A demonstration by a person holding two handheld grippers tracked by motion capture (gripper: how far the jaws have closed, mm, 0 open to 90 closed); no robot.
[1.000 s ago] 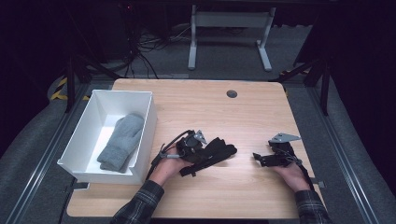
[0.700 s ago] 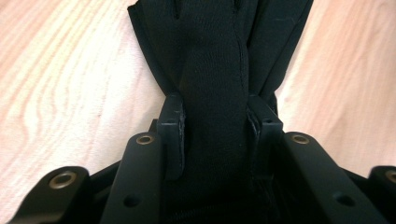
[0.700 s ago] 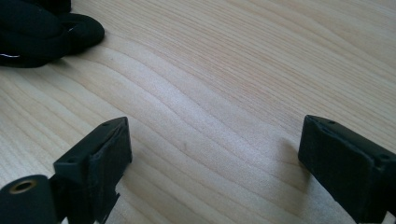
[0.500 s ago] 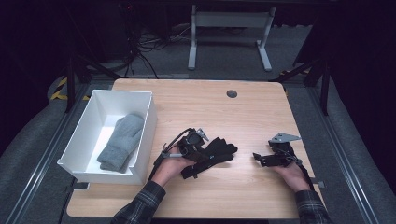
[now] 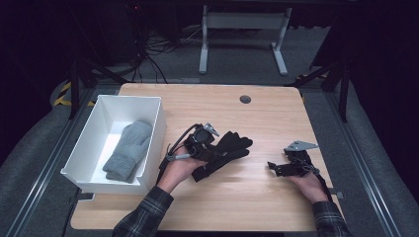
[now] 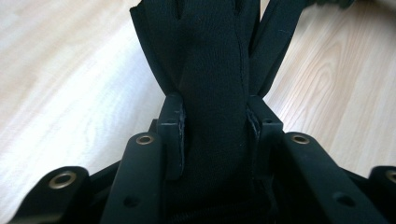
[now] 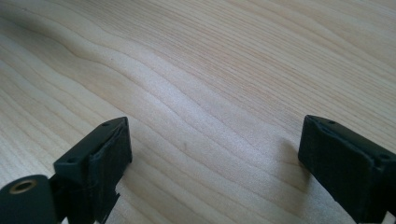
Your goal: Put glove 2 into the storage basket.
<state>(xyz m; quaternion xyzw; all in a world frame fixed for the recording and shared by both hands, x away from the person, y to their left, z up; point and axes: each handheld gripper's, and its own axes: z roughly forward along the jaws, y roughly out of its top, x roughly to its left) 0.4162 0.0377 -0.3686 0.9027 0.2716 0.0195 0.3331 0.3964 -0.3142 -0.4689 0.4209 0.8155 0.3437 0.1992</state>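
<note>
high view, item one: left tongs [image 5: 216, 148], clamped on a black fabric glove [image 5: 225, 153] at mid tabletop; compared with the picture a second back, the glove's cuff end sits higher and the fingers trail toward the light wooden tabletop [image 5: 257, 207]. reading: the lift has begun, glove partly off the surface. left gripper view: black fabric glove [image 6: 212, 70] pinched between both pads [image 6: 172, 135], cloth bunched at the grip. item two: right tongs [image 5: 276, 168], resting unmoved at the tabletop's right, jaws spread wide with nothing between them; right gripper view confirms bare wood between the pads [image 7: 105, 154]. item three: white rectangular plastic bin [image 5: 154, 129] at left, holding a grey knitted mitten [image 5: 127, 150]. judgement: the glove is likely bound for the bin, with a carry leftward remaining.
</note>
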